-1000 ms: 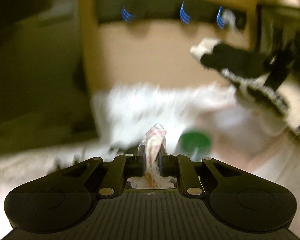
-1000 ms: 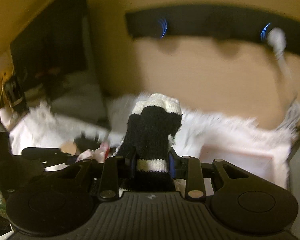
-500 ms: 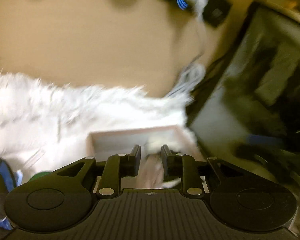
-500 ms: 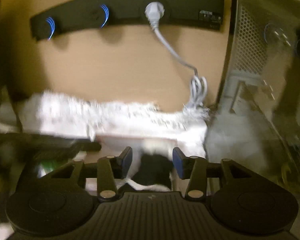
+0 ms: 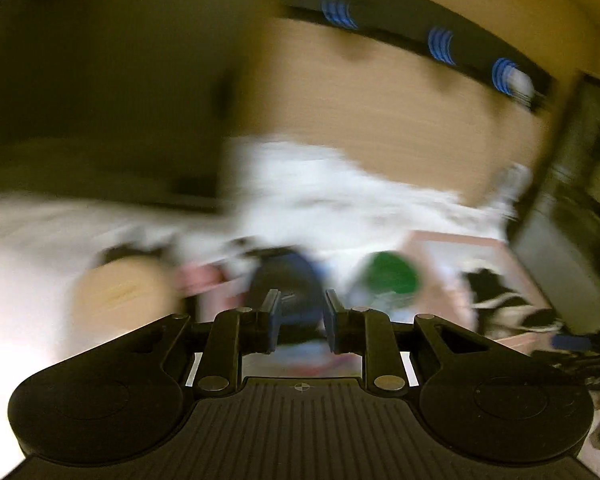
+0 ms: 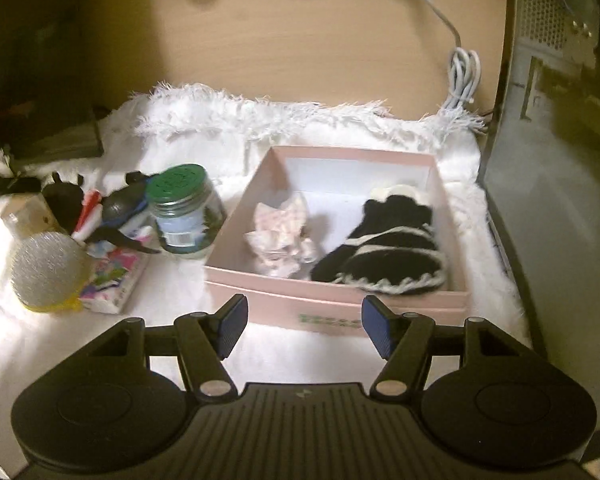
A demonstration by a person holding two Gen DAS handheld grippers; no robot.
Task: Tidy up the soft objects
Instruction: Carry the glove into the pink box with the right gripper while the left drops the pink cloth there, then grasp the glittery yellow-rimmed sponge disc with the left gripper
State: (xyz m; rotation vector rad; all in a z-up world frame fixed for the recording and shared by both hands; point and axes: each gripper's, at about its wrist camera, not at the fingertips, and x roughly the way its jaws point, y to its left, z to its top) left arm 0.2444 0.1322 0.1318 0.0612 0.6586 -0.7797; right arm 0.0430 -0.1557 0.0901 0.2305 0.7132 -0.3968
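A pink box [image 6: 340, 300] sits on a white furry rug [image 6: 220, 120]. Inside it lie a crumpled pink-and-white cloth [image 6: 284, 232] on the left and a black-and-white knitted mitten [image 6: 388, 256] on the right. My right gripper [image 6: 304, 312] hovers in front of the box's near wall, its jaws opening with nothing between them. The left wrist view is badly blurred. There my left gripper [image 5: 300, 300] has its pads a narrow gap apart and grips nothing, and a dark blue object [image 5: 288, 276] lies just beyond its tips. The mitten [image 5: 504, 304] shows in the box [image 5: 460, 236] at the right.
Left of the box stand a green-lidded jar [image 6: 180, 212], a dark object [image 6: 120, 204], a silvery ball [image 6: 46, 268] and a colourful packet [image 6: 116, 280]. A computer case [image 6: 560, 120] walls the right side. A white cable [image 6: 464, 76] hangs at the back panel.
The left gripper let go of the pink cloth, which now lies in the box, and swung back left. The right gripper released the mitten into the box, widened its jaws and drew back.
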